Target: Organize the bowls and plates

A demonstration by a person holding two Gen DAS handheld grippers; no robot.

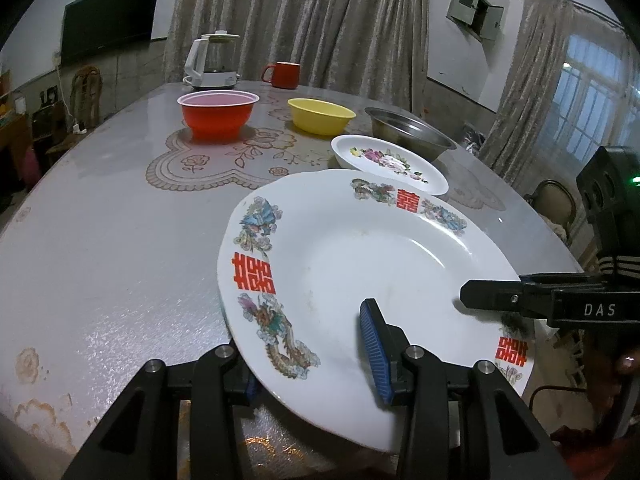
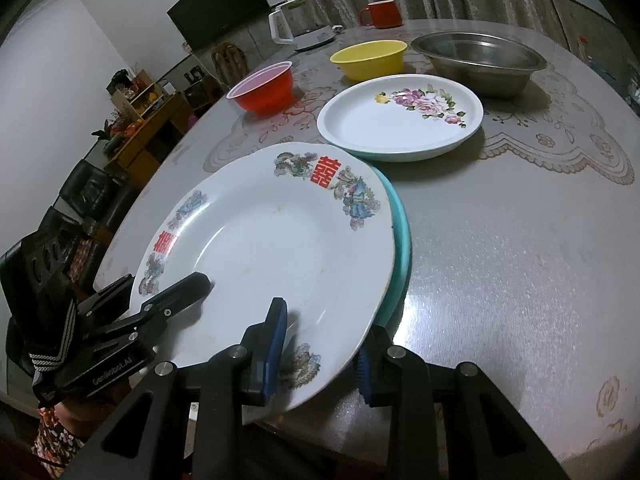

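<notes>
here, both grippers clamp the same dragon plate [image 1: 360,264] at the near edge of the table [image 1: 100,240]. the left gripper [image 1: 316,368] has one blue pad on the plate's upper face and the other tucked under its rim, so its jaws pinch the rim. the right gripper [image 2: 320,356] does likewise at another part of the near rim, one blue pad on top and one below. in the right wrist view a teal plate [image 2: 402,240] shows as a crescent under the dragon plate's far side; whether the two touch i cannot tell.

just beyond, toward the table's middle, lies the floral plate [image 2: 400,120], white with pink roses, on a lace-pattern mat [image 2: 560,148]. behind it, in a row toward the far edge, stand a red bowl [image 1: 218,114], a yellow bowl [image 1: 321,115] and a steel basin [image 2: 480,60], each apart from its neighbour in the right wrist view. at the far edge sit a white kettle [image 1: 212,60] and a red mug [image 1: 284,74], near each other.
</notes>
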